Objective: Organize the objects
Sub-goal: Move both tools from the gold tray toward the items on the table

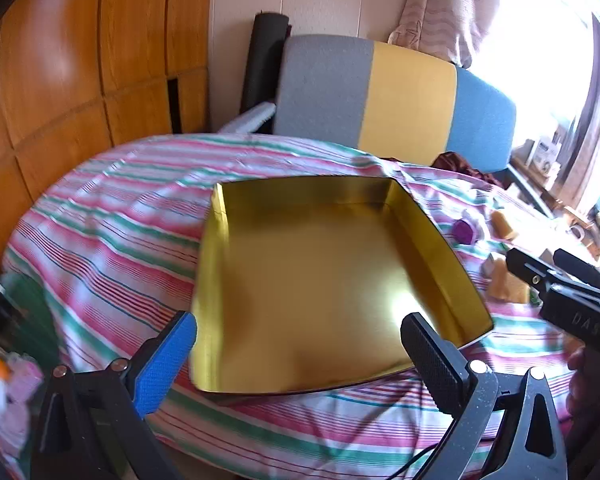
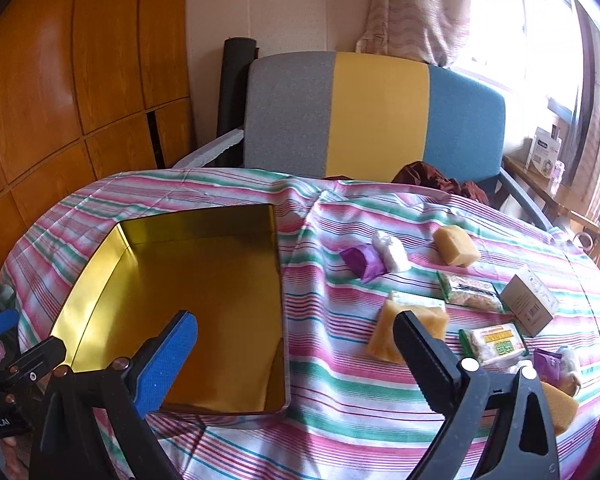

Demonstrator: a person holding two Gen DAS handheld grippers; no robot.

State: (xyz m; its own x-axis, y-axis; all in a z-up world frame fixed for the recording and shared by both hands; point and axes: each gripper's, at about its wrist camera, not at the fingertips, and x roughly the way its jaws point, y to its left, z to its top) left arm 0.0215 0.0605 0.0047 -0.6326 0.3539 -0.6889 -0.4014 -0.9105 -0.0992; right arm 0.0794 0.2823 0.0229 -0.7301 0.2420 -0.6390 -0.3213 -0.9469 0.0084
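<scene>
An empty gold tin box [image 1: 307, 272] lies open on the striped cloth; in the right wrist view the tin [image 2: 188, 300] is at the left. My left gripper [image 1: 300, 344] hovers open over the tin's near edge with nothing between its fingers. My right gripper [image 2: 296, 344] hangs open above the tin's right wall and the cloth, also holding nothing. To the right lie loose items: a purple packet [image 2: 361, 262], a white packet [image 2: 391, 252], a yellow block [image 2: 455, 246], a yellow packet [image 2: 383, 336] partly behind my black finger, two snack bars [image 2: 469, 292], and a brown carton [image 2: 529, 304].
The striped cloth [image 2: 359, 400] covers a rounded table. Behind it stands a chair [image 2: 375, 116] with a grey, yellow and blue back, and dark red fabric [image 2: 431, 178] lies on its seat. Wooden cabinet doors [image 2: 60, 80] fill the left. More packets [image 2: 547, 364] lie at the right edge.
</scene>
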